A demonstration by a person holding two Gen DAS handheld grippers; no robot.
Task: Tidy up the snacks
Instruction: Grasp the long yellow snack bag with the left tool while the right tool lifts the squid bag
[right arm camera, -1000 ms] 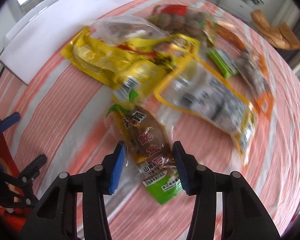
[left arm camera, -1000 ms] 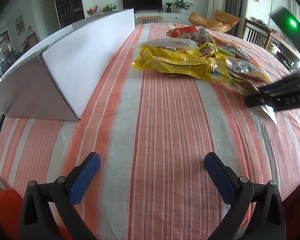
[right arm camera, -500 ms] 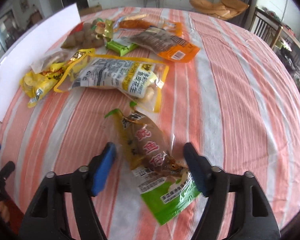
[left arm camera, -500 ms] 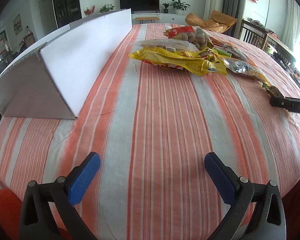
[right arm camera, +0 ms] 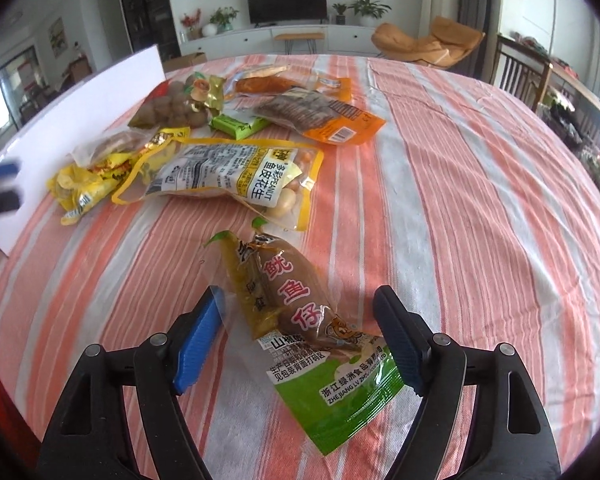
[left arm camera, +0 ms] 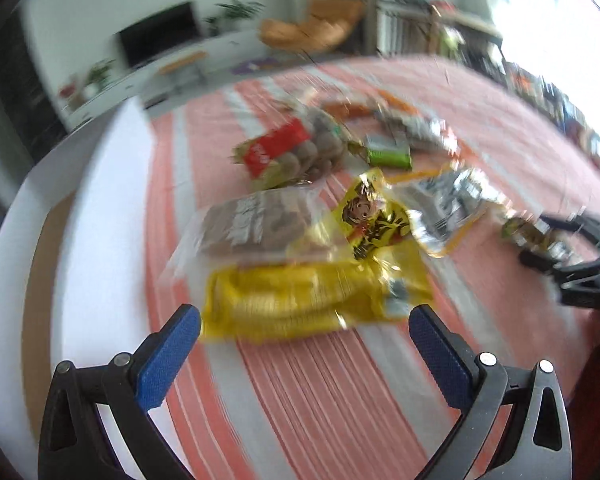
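Observation:
A brown-and-green squid snack packet [right arm camera: 300,312] lies flat on the striped cloth between the fingers of my right gripper [right arm camera: 300,320]. Its jaws are opening and neither pad presses on the packet. Beyond it lies a clear peanut bag with a yellow border [right arm camera: 228,172]. In the blurred left wrist view my left gripper [left arm camera: 304,328] is open just short of a yellow snack bag [left arm camera: 300,300], with nothing between its fingers. Behind that bag lie a clear bag of brown pieces [left arm camera: 256,224], a red-labelled bag of round balls [left arm camera: 296,152] and a small green packet [left arm camera: 388,156].
A white cardboard box [left arm camera: 96,240] lies along the left of the table [right arm camera: 480,200]. An orange packet [right arm camera: 332,120] and another pouch [right arm camera: 268,84] lie at the far end of the pile. My right gripper [left arm camera: 572,248] shows at the right edge of the left wrist view. Chairs stand beyond the table.
My right gripper carried the squid packet to the right, away from the pile, laid it on the cloth and opened. My left gripper swung forward and up to the yellow bag.

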